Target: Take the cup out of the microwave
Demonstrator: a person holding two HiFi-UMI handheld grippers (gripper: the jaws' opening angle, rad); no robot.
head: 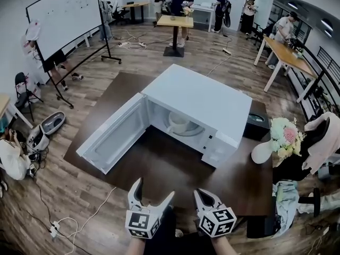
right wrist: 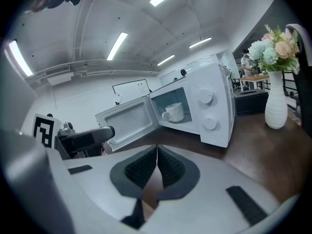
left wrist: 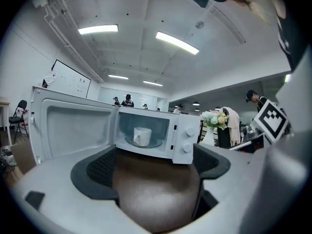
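A white microwave (head: 210, 108) stands on a dark brown table (head: 159, 166) with its door (head: 114, 134) swung wide open to the left. A white cup (head: 178, 122) sits on the glass plate inside; the cup (left wrist: 142, 136) shows in the left gripper view and, with its handle to the left, the cup (right wrist: 173, 112) shows in the right gripper view. Near the table's front edge, my left gripper (head: 155, 192) is open and empty, well short of the microwave. Beside it my right gripper (head: 206, 197) is shut on nothing.
A white vase of flowers (head: 268, 147) stands at the table's right edge, a black box (head: 257, 122) behind it. Clothes lie over a chair (head: 321, 142) to the right. A whiteboard (head: 64, 17), other tables and several people are further off. A cable (head: 79, 222) lies on the floor.
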